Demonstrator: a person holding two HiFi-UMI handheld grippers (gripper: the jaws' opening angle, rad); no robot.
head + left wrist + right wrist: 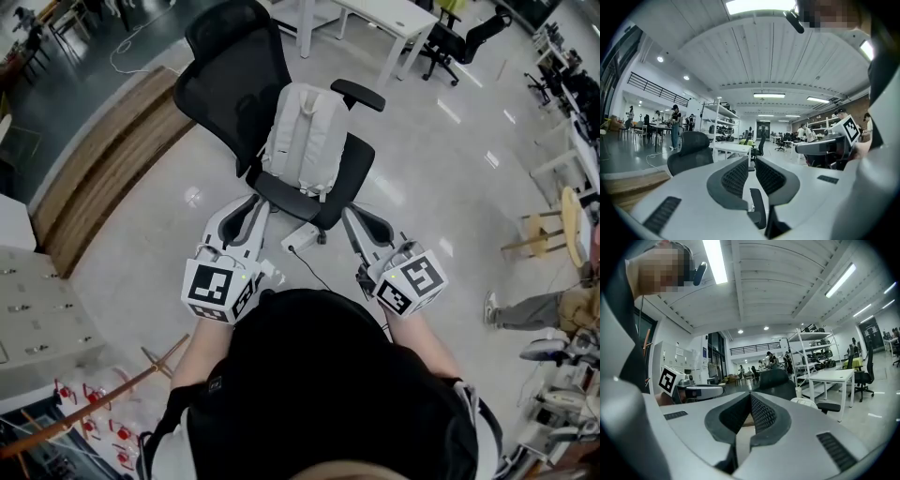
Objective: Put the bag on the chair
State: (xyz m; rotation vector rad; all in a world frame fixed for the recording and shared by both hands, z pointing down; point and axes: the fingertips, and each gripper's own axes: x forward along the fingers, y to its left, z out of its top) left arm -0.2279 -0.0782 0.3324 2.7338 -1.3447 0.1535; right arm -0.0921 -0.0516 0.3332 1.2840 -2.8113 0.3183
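**Bag sits on the chair, both grippers clenched on nothing**

Closest to me, the person stands in a black top and looks down at both tools, held out low in front of the body. The left gripper (pixel 246 211) has its fingers (pixel 736 178) drawn together, with only a thin slit between the dark ribbed pads and nothing in it. The right gripper (pixel 367 225) is clenched too, its pads meeting with nothing caught between them. Neither tool touches anything. Both point toward the front edge of the seat and stop short of it, one on each side.

Just past the tips stands the black mesh office chair (pixel 234 75). The white bag (pixel 305 141) is upright on its seat, leaning against the backrest between the armrests, with its shoulder straps facing outward.

Beyond the chair is a white desk (pixel 394 23) on the glossy grey floor. A wooden step (pixel 103 159) runs along the left side. Grey lockers (pixel 37 319) stand at the near left, and another person's legs (pixel 534 309) show at the right edge.
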